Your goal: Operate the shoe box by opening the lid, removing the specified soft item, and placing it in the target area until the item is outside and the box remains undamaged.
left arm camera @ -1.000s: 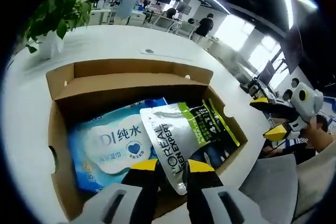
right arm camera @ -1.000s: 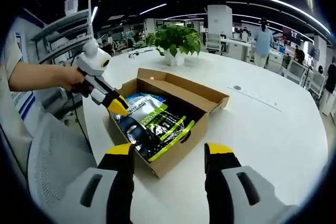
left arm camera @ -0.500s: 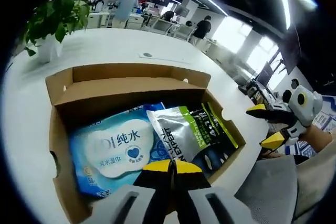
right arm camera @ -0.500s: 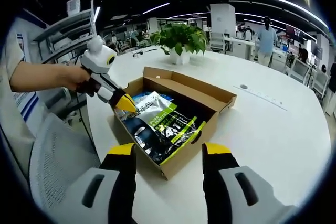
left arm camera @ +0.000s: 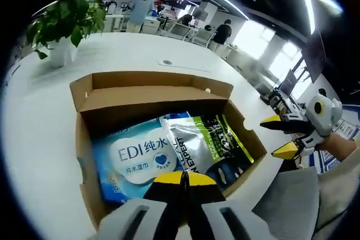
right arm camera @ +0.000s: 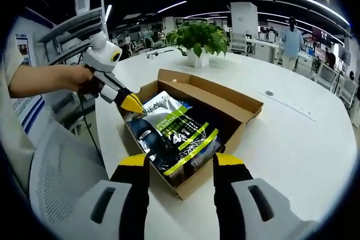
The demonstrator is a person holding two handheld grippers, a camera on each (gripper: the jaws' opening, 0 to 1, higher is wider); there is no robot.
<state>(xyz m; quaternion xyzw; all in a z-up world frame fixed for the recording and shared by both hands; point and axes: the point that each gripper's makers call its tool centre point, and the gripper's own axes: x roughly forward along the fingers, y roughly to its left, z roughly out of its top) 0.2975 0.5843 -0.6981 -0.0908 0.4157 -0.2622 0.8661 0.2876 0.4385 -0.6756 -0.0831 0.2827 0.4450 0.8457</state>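
At near edge of open shoe box: left gripper clenched on silver pouch corner, pouch inside box; right gripper released. Lift straight, avoid cardboard wall.

two packs side by side in box (plant behind).

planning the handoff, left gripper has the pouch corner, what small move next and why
Probably lift the left gripper up and toward the person: it is shut on the silver-and-black pouch, which still lies in the open shoe box over the blue wipes pack.
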